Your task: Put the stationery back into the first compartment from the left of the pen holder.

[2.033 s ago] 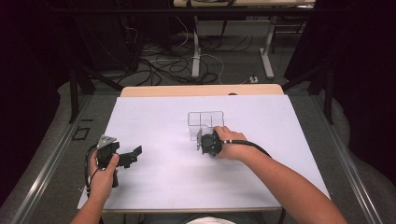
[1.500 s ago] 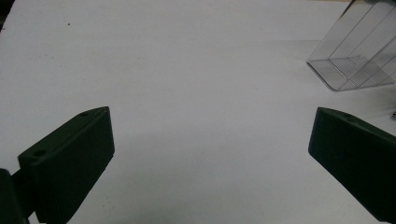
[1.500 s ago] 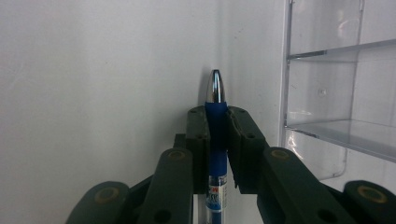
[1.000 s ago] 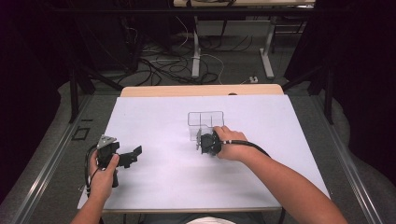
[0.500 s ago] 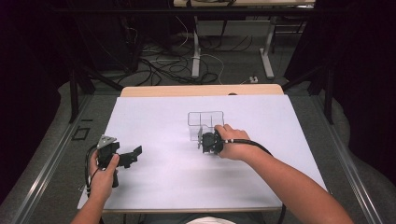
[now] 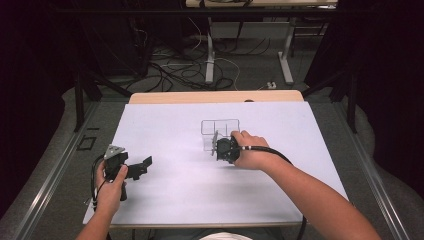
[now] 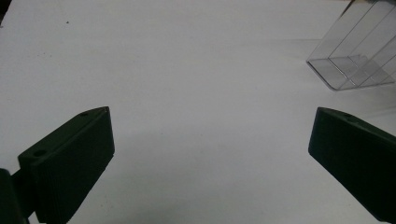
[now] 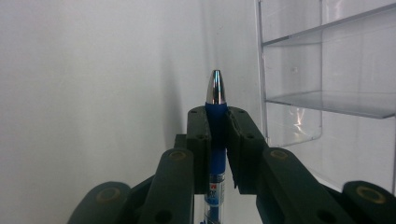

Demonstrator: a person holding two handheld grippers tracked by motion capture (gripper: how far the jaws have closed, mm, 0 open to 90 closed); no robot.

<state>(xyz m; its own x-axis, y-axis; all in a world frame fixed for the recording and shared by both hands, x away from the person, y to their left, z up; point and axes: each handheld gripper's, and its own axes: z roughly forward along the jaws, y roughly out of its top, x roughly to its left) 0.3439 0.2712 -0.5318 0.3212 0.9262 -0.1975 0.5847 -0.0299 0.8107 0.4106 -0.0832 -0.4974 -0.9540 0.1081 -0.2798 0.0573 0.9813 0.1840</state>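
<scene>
A blue pen [image 8: 216, 91] with a silver tip stands between the jaws of my right gripper [image 8: 217, 116], which is shut on its barrel. A clear plastic organiser [image 8: 327, 70] with dividers is just to the right of that tip. In the high view the right gripper [image 6: 217, 147] is at the near side of the organiser [image 6: 220, 127], in the middle of the table. My left gripper [image 6: 142, 167] rests at the table's left, open and holding nothing. Its jaws [image 7: 210, 154] stand wide apart, with the organiser [image 7: 355, 60] farther off at the upper right.
A white sheet [image 6: 175, 200] covers the table, whose wooden edge [image 6: 215, 96] shows at the far side. Cables and desk legs [image 6: 210, 55] are on the floor beyond it. Dark curtains stand at both sides.
The right hand has edged slightly towards the organiser with the pen still held. The left hand has not moved.
</scene>
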